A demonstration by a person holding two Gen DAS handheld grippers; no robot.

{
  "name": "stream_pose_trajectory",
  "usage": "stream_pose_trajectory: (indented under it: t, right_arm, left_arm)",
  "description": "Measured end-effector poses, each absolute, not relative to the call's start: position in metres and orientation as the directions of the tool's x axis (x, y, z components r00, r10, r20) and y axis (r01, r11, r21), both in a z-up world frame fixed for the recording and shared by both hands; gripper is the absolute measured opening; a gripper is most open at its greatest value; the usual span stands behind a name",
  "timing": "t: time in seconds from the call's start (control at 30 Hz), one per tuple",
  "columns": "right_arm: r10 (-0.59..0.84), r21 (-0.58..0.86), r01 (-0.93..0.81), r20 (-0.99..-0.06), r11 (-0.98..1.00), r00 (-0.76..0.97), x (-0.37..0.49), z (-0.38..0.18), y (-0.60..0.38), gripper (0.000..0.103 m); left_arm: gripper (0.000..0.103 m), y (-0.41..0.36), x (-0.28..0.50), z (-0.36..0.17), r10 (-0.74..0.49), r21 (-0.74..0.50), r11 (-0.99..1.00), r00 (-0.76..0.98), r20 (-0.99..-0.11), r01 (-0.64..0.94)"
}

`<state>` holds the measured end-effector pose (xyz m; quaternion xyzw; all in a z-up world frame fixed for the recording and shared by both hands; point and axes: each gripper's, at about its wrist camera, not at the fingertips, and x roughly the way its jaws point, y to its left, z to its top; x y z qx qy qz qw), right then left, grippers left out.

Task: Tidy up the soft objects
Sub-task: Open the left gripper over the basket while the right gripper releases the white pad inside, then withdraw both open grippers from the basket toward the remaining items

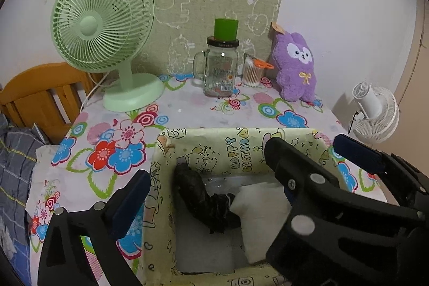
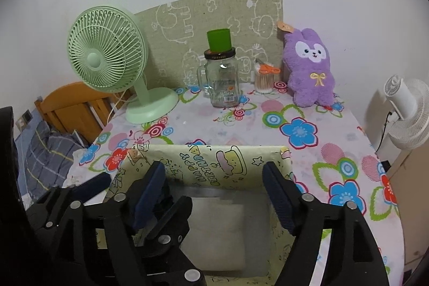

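Observation:
A yellow cartoon-print storage box [image 1: 236,152] [image 2: 214,165] stands on the floral table at the near edge. Inside it lie a black crumpled soft item [image 1: 203,200] and a white folded cloth [image 1: 262,213] [image 2: 217,235]. A purple plush bunny [image 1: 295,69] [image 2: 311,69] sits upright at the back right against the wall. My left gripper [image 1: 206,176] is open and empty over the box. My right gripper [image 2: 214,178] is open and empty over the box; it also shows in the left wrist view [image 1: 308,154].
A green desk fan [image 1: 107,34] [image 2: 112,63] stands back left. A glass mug jar [image 1: 219,69] [image 2: 222,79] with a green cup on top and a cotton swab holder [image 1: 253,71] [image 2: 264,81] stand at the back. A white fan [image 1: 375,111] is right, a wooden bed frame [image 1: 45,95] left.

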<state>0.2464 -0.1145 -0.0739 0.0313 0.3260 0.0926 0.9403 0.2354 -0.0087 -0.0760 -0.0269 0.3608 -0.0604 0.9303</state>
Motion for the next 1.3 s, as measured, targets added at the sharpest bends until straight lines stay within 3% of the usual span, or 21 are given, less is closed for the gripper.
stream_pose_trajectory:
  t: [0.13, 0.23, 1.3]
  right_arm:
    - [0.184, 0.116, -0.143, -0.592, 0.983, 0.784, 0.238, -0.066, -0.117, 0.093]
    - [0.185, 0.117, -0.143, -0.58, 0.983, 0.793, 0.23, -0.06, -0.119, 0.094]
    - [0.189, 0.066, -0.179, -0.449, 0.982, 0.873, 0.108, 0.006, -0.124, 0.095]
  left_arm:
    - [0.103, -0.009, 0.227, -0.069, -0.13, -0.094, 0.991, 0.741, -0.659, 0.091]
    - [0.103, -0.01, 0.219, -0.062, -0.123, -0.082, 0.992, 0.753, -0.647, 0.092]
    - [0.103, -0.013, 0.108, 0.001, -0.096, -0.039, 0.995, 0.857, -0.506, 0.088]
